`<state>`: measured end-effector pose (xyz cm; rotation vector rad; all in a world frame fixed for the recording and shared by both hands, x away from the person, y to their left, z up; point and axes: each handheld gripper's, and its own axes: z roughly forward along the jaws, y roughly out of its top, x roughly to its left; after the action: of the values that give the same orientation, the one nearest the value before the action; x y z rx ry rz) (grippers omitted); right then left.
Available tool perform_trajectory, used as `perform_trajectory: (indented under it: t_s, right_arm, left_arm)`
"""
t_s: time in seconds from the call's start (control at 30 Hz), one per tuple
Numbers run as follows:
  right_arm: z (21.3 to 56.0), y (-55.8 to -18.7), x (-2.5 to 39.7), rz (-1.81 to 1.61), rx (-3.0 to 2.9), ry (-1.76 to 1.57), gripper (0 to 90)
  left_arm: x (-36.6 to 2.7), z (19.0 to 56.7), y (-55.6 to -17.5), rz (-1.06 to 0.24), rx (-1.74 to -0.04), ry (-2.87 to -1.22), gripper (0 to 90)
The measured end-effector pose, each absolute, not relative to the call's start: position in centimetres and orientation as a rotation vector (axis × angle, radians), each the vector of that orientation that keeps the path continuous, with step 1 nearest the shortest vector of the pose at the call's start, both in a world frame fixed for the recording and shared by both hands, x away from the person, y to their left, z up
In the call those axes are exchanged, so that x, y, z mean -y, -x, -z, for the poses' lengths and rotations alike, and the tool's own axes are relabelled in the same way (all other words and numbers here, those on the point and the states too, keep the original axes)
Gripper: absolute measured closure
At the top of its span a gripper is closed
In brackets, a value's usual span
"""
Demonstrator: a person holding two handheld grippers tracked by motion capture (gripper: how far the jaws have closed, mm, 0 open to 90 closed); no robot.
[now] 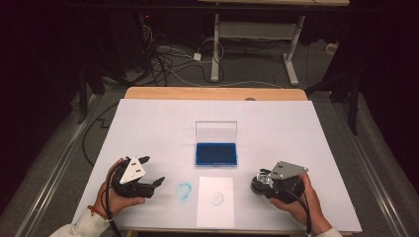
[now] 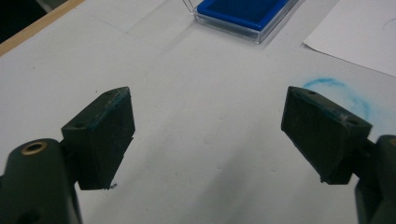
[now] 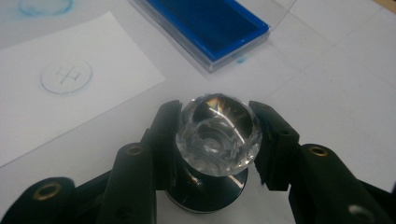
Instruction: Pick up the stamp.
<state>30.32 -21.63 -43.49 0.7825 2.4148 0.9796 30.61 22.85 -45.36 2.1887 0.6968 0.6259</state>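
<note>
Clear-knobbed stamp (image 3: pixel 217 135) sits clamped between the right gripper (image 3: pixel 215 140) jaws, its dark base seemingly on the table (image 1: pixel 296 128). Judging by the faint print on the paper (image 3: pixel 70 93) ahead-left, inking comes next: lift straight, then press flat into the blue ink pad (image 3: pixel 210 23) ahead. Left gripper (image 2: pixel 208 135) gapes wide, empty, beside a blue smudge (image 2: pixel 338 93). Open table surrounds both.

We hold our left gripper (image 1: pixel 151 172) low over the tabletop (image 1: pixel 148 123) at the near left, its fingers (image 2: pixel 100 135) spread wide apart with nothing between them. Our right gripper (image 1: pixel 262 180) sits at the near right, its fingers (image 3: pixel 163 135) closed against a clear-topped stamp (image 3: pixel 217 130).
</note>
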Motion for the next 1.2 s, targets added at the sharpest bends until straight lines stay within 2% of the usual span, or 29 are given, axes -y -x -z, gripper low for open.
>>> perform_trajectory:
  t_s: [0.47,0.67,0.97,1.2]
  right_arm:
    - [40.4,-31.8,21.7,-1.067,-2.360,-0.769,56.8]
    - [38.9,-32.4,21.2,-1.108,-2.326,-0.736,56.8]
    - [36.5,-33.9,19.5,-1.154,-2.303,-0.678,56.8]
    - [35.9,-34.6,18.3,-1.161,-2.258,-0.664,56.8]
  left_arm:
    - [-23.3,45.4,-30.4,-0.627,-0.726,-2.172,16.7]
    - [-23.4,45.5,-30.6,-0.578,-0.773,-2.144,16.7]
    - [-24.0,45.4,-30.5,-0.593,-0.818,-2.129,16.7]
    - [-23.0,45.6,-30.4,-0.597,-0.798,-2.146,16.7]
